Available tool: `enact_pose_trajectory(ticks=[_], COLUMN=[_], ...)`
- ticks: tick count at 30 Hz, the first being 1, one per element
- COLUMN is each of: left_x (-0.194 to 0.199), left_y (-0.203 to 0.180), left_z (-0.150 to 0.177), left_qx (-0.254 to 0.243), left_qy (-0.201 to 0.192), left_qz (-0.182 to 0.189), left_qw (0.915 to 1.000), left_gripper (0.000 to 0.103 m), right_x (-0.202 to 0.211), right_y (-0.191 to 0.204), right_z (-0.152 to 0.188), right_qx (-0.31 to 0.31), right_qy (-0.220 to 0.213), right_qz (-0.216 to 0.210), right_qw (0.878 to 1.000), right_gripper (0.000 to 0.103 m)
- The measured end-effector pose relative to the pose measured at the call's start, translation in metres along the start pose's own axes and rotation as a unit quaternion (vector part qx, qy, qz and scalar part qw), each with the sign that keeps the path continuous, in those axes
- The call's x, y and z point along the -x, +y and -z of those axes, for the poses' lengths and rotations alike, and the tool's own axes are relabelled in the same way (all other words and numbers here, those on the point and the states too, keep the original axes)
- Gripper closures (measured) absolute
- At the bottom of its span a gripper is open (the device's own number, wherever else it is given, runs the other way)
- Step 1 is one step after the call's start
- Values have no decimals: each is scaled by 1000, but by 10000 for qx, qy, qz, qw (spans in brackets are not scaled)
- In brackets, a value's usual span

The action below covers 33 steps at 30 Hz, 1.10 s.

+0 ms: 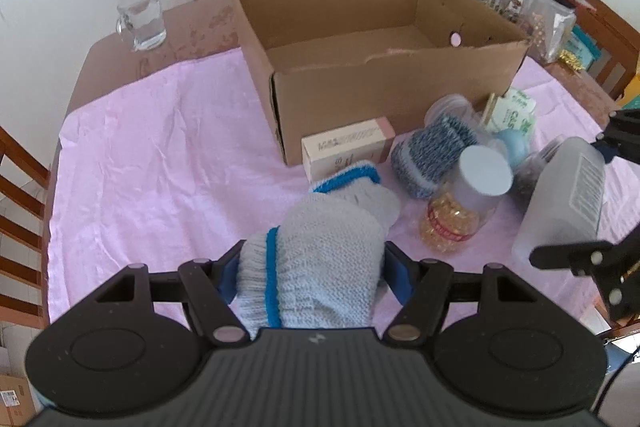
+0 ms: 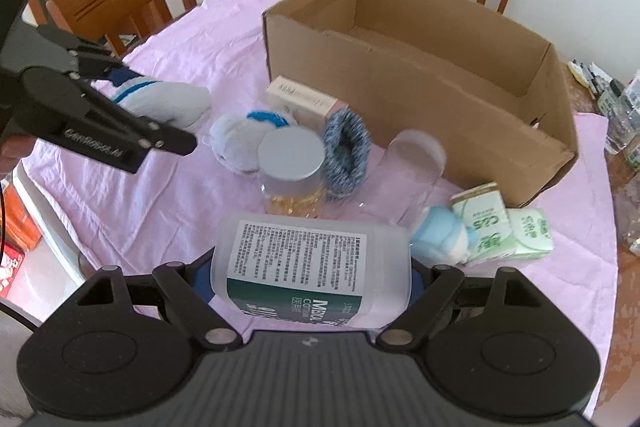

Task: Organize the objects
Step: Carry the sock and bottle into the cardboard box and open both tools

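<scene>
Left wrist view: the left claw [image 1: 312, 275] is seen pinched on a grey knitted sock [image 1: 320, 255] with blue stripes, its pads pressed into the wool from both sides. In the right wrist view the right claw [image 2: 312, 279] is clamped across a translucent labelled bottle [image 2: 312, 259], held wide by the bottle's body. Both things are carried over the pink-clothed table [image 1: 160, 155], on the near side of the open cardboard box [image 1: 380, 67], which appears empty.

Trouble is most likely with the bottle: its smooth wall could slip or twist between the pads if it is swung quickly, and the capsule jar [image 2: 292, 175] just ahead could be knocked over. The sock's free end droops forward and could be dragged across the small carton [image 1: 344, 147] or caught on the box's near rim.

The sock's long axis runs away from the claw toward the box, cuff nearest the camera. The bottle's long axis lies crosswise between the pads, roughly level; which end carries the cap cannot be told.
</scene>
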<state>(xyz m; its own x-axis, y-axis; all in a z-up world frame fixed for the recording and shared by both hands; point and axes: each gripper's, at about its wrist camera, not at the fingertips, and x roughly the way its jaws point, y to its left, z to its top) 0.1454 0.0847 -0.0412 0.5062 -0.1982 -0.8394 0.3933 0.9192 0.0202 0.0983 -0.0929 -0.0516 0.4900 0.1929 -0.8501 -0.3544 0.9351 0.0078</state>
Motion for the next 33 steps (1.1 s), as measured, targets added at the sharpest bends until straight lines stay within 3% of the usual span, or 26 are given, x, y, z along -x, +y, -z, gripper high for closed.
enact_pose_trajectory(ticks=[9, 17, 23, 33], left_x=[28, 35, 15, -37], left_y=[0, -6, -6, 0], left_z=[-31, -86, -129, -174], left_qx=[-179, -540, -573, -403], left_qy=[-330, -792, -860, -662], left_qz=[117, -7, -54, -131], left_qw=[9992, 9954, 9946, 9969], left_gripper=[34, 34, 34, 34], right_x=[24, 44, 43, 6], right_y=[-23, -44, -59, -90], right_z=[-22, -57, -95, -145], right_qx=[-100, 70, 111, -1], right_qy=[-244, -651, -917, -806], right_qz=[139, 365, 469, 464], right_qw=[9996, 9972, 9946, 9957], right_gripper=[15, 15, 15, 15])
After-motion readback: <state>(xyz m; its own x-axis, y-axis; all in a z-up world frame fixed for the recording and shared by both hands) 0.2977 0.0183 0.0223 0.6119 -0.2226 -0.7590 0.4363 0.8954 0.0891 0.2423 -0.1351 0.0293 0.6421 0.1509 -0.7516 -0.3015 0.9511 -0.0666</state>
